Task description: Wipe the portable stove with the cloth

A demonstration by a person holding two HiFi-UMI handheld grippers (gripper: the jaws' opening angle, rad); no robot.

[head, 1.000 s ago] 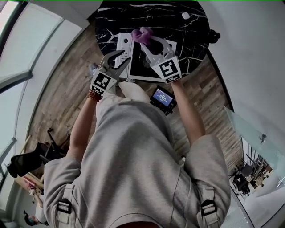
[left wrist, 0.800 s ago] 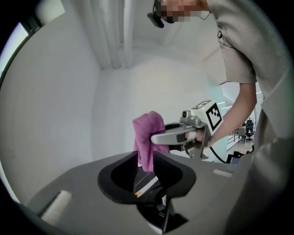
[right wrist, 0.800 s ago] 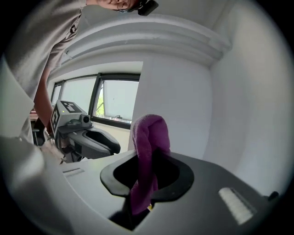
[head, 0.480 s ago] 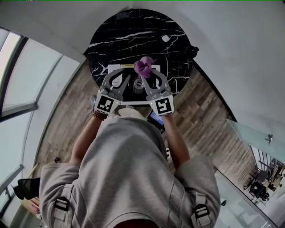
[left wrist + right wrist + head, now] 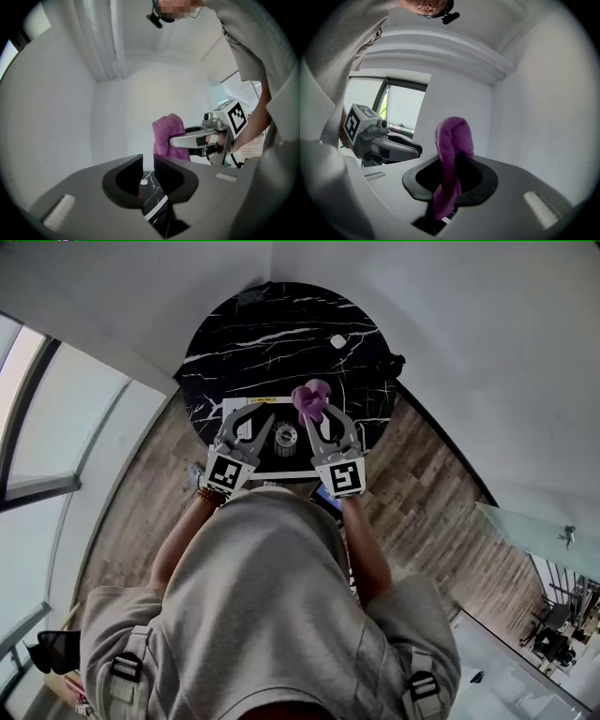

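The portable stove (image 5: pixel 284 437) lies flat on the tabletop (image 5: pixel 272 334), below both tools and between them. The cloth (image 5: pixel 311 399) is pinched in the right tool (image 5: pixel 317 416), above the stove's far right part and apparently clear of it. The left tool (image 5: pixel 262 420) holds nothing; its jaws have just been closing to a narrow gap. The next move probably requires lowering the right tool.

Purple cloth (image 5: pixel 311 397), bunched, clamped in right gripper (image 5: pixel 316 418), raised over stove (image 5: pixel 284 438): white-edged black top, round burner, seemingly level.
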